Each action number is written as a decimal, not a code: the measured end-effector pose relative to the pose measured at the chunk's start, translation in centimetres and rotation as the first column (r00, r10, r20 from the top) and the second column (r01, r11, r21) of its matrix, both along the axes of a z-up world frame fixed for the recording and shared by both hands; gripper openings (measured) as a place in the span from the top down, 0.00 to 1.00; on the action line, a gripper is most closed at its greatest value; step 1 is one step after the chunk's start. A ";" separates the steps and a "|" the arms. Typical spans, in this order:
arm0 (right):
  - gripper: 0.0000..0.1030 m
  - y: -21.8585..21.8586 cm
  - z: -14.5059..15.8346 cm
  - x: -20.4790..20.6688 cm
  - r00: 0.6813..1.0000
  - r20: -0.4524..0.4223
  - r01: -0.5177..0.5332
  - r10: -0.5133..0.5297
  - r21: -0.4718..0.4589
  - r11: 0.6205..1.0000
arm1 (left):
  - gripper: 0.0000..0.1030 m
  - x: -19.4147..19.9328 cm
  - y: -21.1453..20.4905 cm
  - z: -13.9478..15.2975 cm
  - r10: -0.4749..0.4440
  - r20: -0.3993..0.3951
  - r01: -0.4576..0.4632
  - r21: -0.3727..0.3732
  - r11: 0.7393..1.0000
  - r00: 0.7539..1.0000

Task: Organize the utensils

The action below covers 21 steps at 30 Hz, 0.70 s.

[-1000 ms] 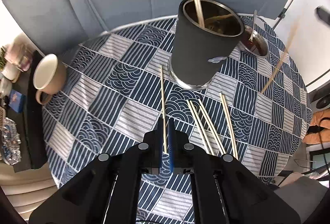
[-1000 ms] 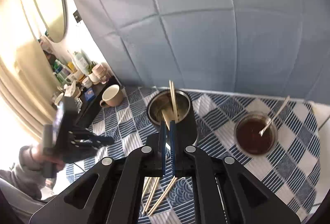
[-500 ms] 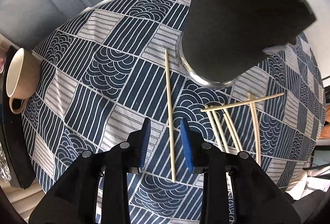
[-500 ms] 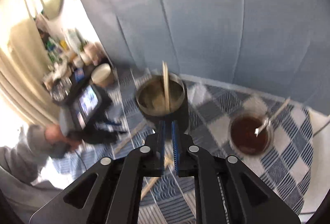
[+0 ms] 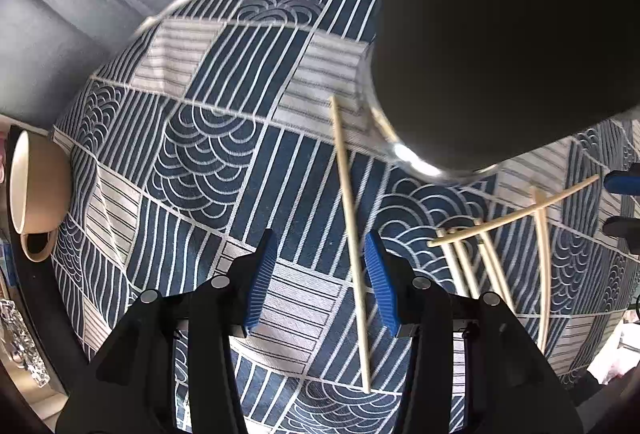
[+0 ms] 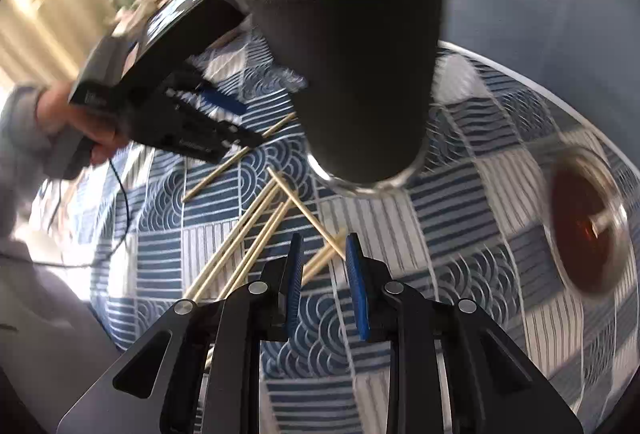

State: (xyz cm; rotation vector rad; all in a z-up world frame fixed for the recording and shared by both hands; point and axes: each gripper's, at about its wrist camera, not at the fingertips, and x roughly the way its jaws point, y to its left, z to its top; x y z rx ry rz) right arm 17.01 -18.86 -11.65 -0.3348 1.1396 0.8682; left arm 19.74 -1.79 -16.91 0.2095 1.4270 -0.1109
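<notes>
At lower centre of the left wrist view, the left gripper (image 5: 320,274) has its blue-padded jaws opening over a pale wooden chopstick (image 5: 352,234) lying loose on the blue-and-white patterned tablecloth (image 5: 200,154). The right gripper (image 6: 322,266), jaws opening and empty, hovers above scattered chopsticks (image 6: 248,246) below the tall black cylindrical holder (image 6: 360,82).

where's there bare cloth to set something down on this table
Bare cloth lies between the beige mug and the single chopstick, and between the black holder and the sauce bowl. The crossed chopsticks below the holder crowd that spot.
</notes>
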 end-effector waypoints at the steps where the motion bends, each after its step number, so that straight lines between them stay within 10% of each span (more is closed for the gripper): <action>1: 0.79 0.4 -0.5 0.2 1.000 -0.010 -0.021 0.021 -0.001 1.000 | 0.52 0.0 0.2 -0.1 0.010 0.006 -0.010 -0.009 1.000 1.000; 6: 0.79 2.7 -2.3 0.3 0.991 -0.015 -0.133 0.133 -0.024 0.991 | 0.26 0.3 1.3 -0.5 0.030 0.026 -0.030 0.017 0.999 0.999; 11: 0.79 4.9 -3.9 0.4 0.978 -0.002 -0.209 0.209 -0.091 0.974 | 0.22 0.4 3.4 -0.9 0.080 0.016 -0.079 -0.035 0.996 0.997; 21: 0.82 7.4 -5.1 0.2 0.953 0.014 -0.294 0.304 -0.213 0.932 | 0.44 1.6 2.0 -0.9 0.020 0.007 -0.019 -0.075 0.997 1.000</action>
